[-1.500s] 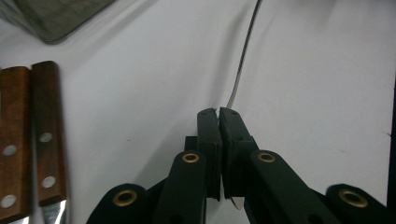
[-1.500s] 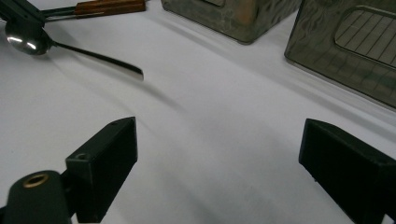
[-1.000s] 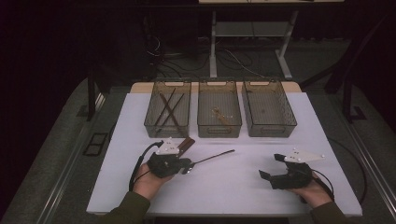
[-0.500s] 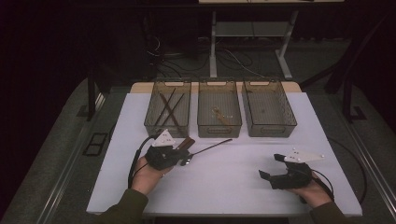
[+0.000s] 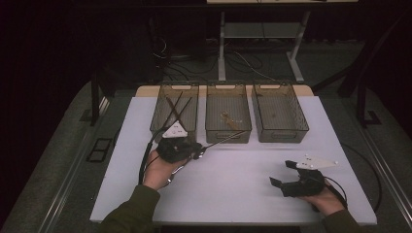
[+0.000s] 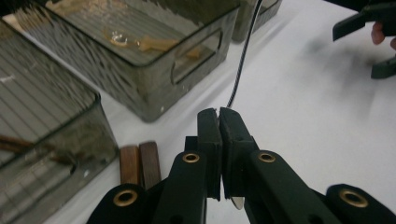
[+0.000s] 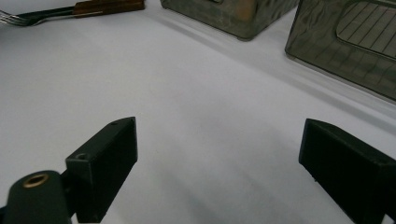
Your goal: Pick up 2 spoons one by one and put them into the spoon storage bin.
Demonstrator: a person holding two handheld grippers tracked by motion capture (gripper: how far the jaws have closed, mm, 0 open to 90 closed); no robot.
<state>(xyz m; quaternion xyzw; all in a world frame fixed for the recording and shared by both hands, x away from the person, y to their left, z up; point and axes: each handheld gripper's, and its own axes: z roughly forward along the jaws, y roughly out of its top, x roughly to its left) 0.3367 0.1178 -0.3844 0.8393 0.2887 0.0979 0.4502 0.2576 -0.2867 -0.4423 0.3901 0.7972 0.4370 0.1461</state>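
Near the tabletop's front edge, toward its right corner, the right gripper (image 5: pixel 282 174) is held low over the white tabletop (image 5: pixel 243 184), its jaws spread wide with nothing between them. Farther in, left of centre, the left gripper (image 5: pixel 198 151) is seen with its jaws pressed together on the end of a thin black utensil (image 5: pixel 221 141); in the left gripper view a bit of pale metal shows below the closed jaws, and what kind of utensil it is cannot be told. The utensil's slender shaft is carried clear of the tabletop and slants toward the middle bin (image 5: pixel 228 114). Two wooden-handled pieces (image 6: pixel 139 162) lie beside the left bin (image 5: pixel 176 109). Along the far edge three ribbed bins are lined up, the right bin (image 5: pixel 279 112) last.
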